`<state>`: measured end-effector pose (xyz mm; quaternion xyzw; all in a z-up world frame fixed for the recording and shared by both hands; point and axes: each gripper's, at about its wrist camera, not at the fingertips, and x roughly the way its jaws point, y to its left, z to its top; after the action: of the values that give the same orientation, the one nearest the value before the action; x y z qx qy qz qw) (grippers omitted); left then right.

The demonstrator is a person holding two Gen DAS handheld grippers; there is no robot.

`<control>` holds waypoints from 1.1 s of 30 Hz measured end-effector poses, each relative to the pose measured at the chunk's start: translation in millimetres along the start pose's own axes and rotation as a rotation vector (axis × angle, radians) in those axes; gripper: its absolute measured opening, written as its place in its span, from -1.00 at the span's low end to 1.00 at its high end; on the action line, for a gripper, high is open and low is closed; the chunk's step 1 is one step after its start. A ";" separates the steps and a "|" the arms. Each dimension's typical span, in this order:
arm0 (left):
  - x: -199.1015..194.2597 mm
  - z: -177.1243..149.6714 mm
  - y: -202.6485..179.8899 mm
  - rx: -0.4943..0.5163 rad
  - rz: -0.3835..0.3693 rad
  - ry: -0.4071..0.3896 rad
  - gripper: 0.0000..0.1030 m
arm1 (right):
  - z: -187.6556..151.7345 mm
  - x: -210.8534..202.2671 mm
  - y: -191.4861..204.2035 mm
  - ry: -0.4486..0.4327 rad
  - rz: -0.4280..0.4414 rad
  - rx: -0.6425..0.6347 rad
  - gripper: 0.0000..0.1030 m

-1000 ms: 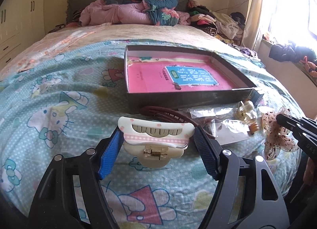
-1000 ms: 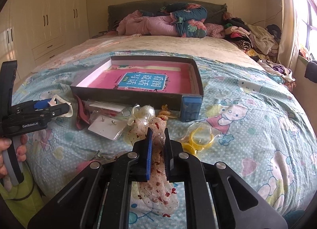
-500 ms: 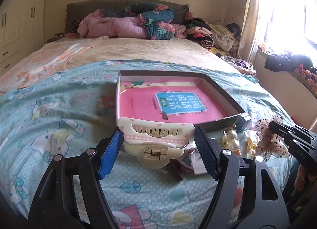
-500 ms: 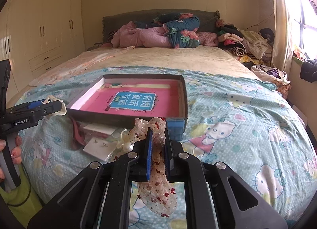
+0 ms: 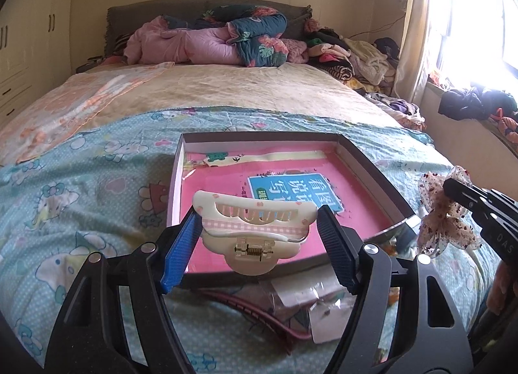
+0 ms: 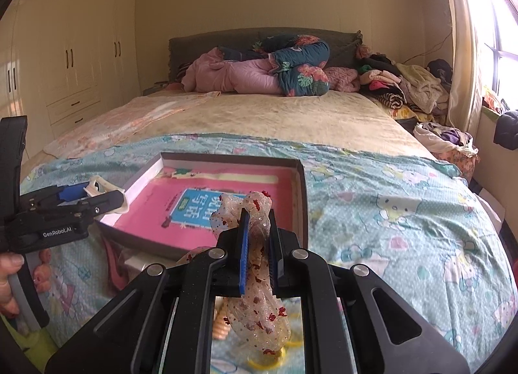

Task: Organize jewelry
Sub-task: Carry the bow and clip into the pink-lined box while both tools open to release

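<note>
1. Left wrist view: the left gripper (image 5: 257, 238) grasps a cream hair claw clip (image 5: 254, 228) by its two ends, one blue pad on each side, and the clip hangs in the air above the near wall of the shallow box (image 5: 369, 160), whose inside is pink. The clip is hard plastic and looks light. I judge that it is stiff but also smooth, so it can slip or turn between the pads; the hold at the two ends of the body seems good, because a squeeze on the spring (image 5: 254, 248) side would open the teeth. Under the gripper, on the bed cover (image 5: 81, 199), lie a dark red headband (image 5: 259, 312) and some small clear bags with cards (image 5: 323, 319). These bags are thin and slippery, I think, and are best pinched at an edge.

2. Right wrist view: the right gripper (image 6: 259, 244) is clenched on a sheer spotted bow (image 6: 255, 280), with the fabric pressed between the two narrow fingers, and it hangs in front of the box (image 6: 299, 199), near its near right corner. The bow is soft and very light; it droops below the jaws, so the middle knot is the sure place to hold. Below it on the cover I see yellow rings (image 6: 275, 357), partly hidden.
</note>
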<state>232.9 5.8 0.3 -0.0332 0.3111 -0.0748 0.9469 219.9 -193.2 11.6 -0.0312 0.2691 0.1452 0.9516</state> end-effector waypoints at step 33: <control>81.8 2.9 21.7 -0.033 0.103 0.132 0.23 | 32.8 135.1 9.3 0.237 0.082 -0.029 -0.80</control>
<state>302.3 13.9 -47.5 -0.0277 0.3755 -0.0231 0.9261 343.5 -144.7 -30.6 -0.0506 0.3786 0.1832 0.9059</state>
